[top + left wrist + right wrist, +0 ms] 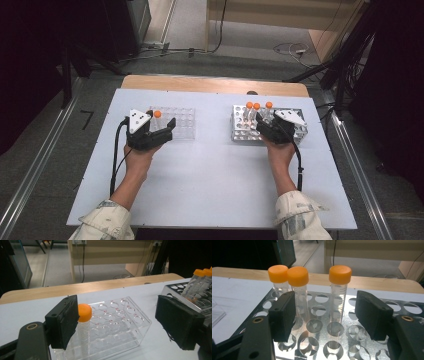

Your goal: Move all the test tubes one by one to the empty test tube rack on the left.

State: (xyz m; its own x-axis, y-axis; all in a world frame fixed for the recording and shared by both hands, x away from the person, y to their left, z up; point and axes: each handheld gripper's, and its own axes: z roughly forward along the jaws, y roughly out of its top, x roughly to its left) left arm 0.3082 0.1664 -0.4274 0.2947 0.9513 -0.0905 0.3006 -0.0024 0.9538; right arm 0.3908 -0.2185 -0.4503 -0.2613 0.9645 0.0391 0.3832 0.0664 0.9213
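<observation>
A clear plastic rack (182, 122) sits on the left of the white table and holds one orange-capped tube (157, 114). My left gripper (161, 121) is open at the rack's near left corner. In the left gripper view the tube (83, 325) stands upright right beside the left pad (66, 322), with a wide gap to the other pad. On the right, a metal rack (240, 131) holds three orange-capped tubes (256, 106). My right gripper (270, 122) is open over it. One tube (339, 297) stands between its jaws, and neither pad touches it.
The two other tubes (298, 287) stand close together just past the right gripper's left jaw. The metal rack (347, 340) has several free holes, as does the clear rack (120, 320). A wooden table edge (215, 84) runs behind, with cables on the floor beyond.
</observation>
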